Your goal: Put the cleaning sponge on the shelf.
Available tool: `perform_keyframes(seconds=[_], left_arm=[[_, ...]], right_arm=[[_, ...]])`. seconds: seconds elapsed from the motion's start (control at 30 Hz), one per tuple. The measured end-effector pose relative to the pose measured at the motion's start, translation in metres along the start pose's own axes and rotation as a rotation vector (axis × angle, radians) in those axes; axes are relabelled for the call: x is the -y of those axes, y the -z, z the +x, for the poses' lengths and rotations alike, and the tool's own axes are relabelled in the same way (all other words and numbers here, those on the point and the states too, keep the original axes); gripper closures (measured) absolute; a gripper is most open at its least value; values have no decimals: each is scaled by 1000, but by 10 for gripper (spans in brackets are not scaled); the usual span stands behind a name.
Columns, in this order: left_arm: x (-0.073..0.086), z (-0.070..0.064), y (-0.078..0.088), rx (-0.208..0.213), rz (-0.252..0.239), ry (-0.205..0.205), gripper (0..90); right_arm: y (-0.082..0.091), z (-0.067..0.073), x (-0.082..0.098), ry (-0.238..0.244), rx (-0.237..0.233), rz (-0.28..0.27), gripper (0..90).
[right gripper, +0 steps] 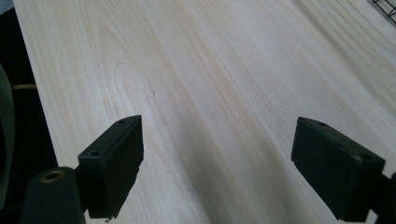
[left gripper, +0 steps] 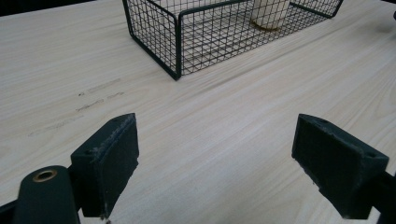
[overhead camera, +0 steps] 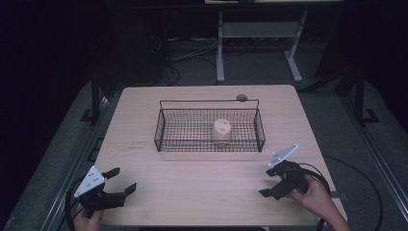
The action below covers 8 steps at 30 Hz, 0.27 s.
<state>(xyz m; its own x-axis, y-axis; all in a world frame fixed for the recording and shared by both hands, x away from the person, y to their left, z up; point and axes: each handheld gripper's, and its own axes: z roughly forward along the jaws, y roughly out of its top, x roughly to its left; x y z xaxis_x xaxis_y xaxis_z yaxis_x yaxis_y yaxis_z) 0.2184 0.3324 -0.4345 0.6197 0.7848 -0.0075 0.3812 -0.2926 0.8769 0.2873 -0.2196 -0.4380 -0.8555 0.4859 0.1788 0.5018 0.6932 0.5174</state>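
With both the left gripper (overhead camera: 119, 181) and right gripper (overhead camera: 271, 183) wide open and empty, approach the cream cylindrical object (overhead camera: 222, 130) inside the black wire basket (overhead camera: 210, 144) from above, clearing its rim.

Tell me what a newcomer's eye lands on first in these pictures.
First the black wire basket at the middle of the wooden table, with a pale cup-like object standing upright inside it, right of its centre. Next, the two claws at the near edge: the left claw and the right claw, both open and holding nothing, well short of the basket.
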Motion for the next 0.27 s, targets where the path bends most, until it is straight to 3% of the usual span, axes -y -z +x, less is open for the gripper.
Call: perform_keyframes(seconds=[0.27], left_arm=[[0, 0, 0, 0, 0, -1, 139]], right_arm=[[2, 11, 9, -8, 14, -47, 164]])
